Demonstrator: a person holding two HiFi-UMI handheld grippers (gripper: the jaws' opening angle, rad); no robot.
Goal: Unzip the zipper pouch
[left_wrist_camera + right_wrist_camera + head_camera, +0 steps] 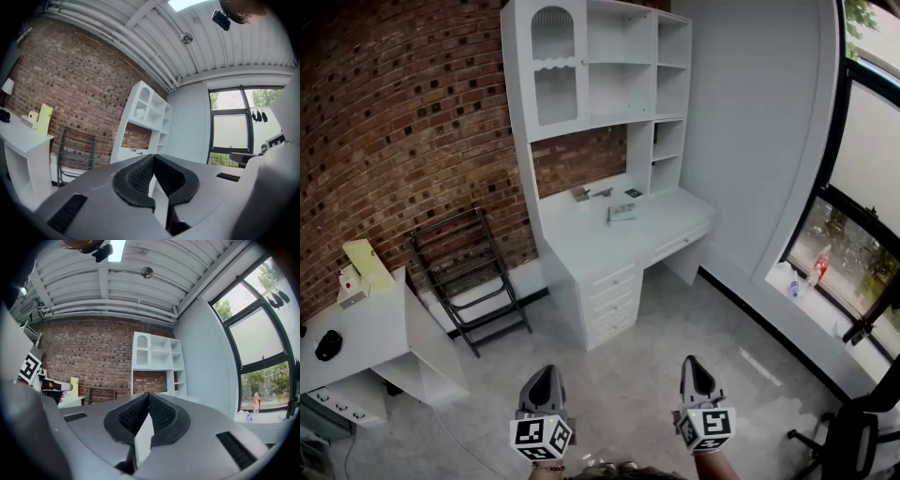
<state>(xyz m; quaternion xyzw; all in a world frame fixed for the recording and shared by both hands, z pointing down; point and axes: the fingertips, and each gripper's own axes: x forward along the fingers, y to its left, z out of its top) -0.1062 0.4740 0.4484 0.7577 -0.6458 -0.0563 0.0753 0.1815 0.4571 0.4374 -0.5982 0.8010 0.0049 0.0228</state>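
Left gripper (546, 372): fingers pressed together | right gripper (692, 362): fingers pressed together | both well apart from front edge of white table (581, 255), grey floor (652, 342) between.

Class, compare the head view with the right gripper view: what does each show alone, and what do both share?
Head view only: a flat grey item on the white desk, the floor, a black office chair. Right gripper view only: the ceiling with its strip light, and the right gripper, its jaws shut together with nothing between them. Shared: the brick wall, the white shelf unit, the window.
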